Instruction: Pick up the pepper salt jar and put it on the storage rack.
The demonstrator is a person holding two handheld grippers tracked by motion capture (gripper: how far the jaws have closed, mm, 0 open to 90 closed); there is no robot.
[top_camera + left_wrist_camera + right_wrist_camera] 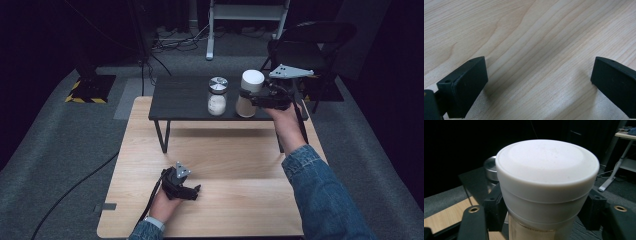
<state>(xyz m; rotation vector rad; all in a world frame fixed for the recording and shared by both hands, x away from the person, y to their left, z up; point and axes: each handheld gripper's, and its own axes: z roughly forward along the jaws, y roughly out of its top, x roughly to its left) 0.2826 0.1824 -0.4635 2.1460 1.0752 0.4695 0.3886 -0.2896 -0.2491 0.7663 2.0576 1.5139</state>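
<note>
The right gripper (246, 98) is holding a white jar (249, 93). Its two black jaws are squeezing the jar from both sides, just under the jar's white lid (252, 80). In the right gripper view, one jaw is pressing on the left side of the white jar (546, 192) and the other jaw is pressing on the right side, with the wide white lid (546, 162) sitting just above them. The jaws are closed tight on the jar, and the jar is standing upright between them.

The white jar is at the right part of the small black table (185, 97). I cannot tell if the bottom of the jar is touching the black table or is a little bit above it. A glass jar (217, 96) with a shiny silver lid and something white inside is standing just beside it, to its left. The two jars are near each other but not touching.

The left gripper (196, 191) is lying low on the big wooden table (240, 165), near the person's side. In the left gripper view, the left gripper (537, 82) is showing its two black jaws far apart, wide open. Nothing is between them, just the wooden table (536, 45) below.
</note>
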